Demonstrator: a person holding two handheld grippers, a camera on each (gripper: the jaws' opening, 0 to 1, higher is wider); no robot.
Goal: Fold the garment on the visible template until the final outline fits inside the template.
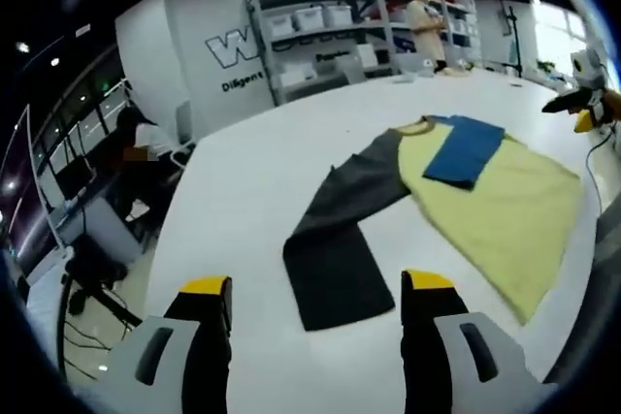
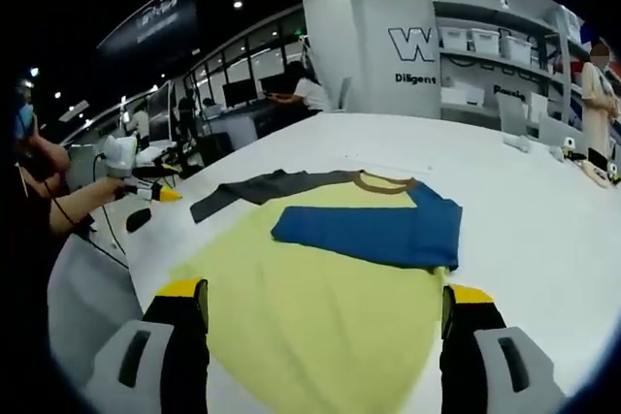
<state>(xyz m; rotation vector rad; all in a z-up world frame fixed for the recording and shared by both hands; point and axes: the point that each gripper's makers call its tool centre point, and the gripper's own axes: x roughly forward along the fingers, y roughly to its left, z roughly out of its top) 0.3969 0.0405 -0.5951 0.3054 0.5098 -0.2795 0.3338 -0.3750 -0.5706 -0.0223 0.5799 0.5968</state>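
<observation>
A long-sleeved shirt lies flat on the white table [image 1: 252,181]. Its body [image 1: 505,206] [image 2: 320,317] is yellow with a brown collar [image 2: 383,181]. The blue sleeve [image 1: 466,147] [image 2: 374,230] is folded across the chest. The grey sleeve [image 1: 335,254] [image 2: 257,188] stretches out sideways and bends at the elbow. My left gripper [image 1: 317,283] is open, its jaws wide apart just short of the grey cuff, holding nothing; it also appears beyond the grey sleeve [image 2: 146,191]. My right gripper [image 2: 325,293] is open over the yellow hem, empty, and appears at the table's far side [image 1: 582,113].
Shelving with white bins [image 1: 330,36] stands behind the table, and a person [image 1: 425,26] stands beside it. People sit at desks [image 2: 291,94] off the table's edge. The table edge [image 1: 165,239] drops to the floor on the left.
</observation>
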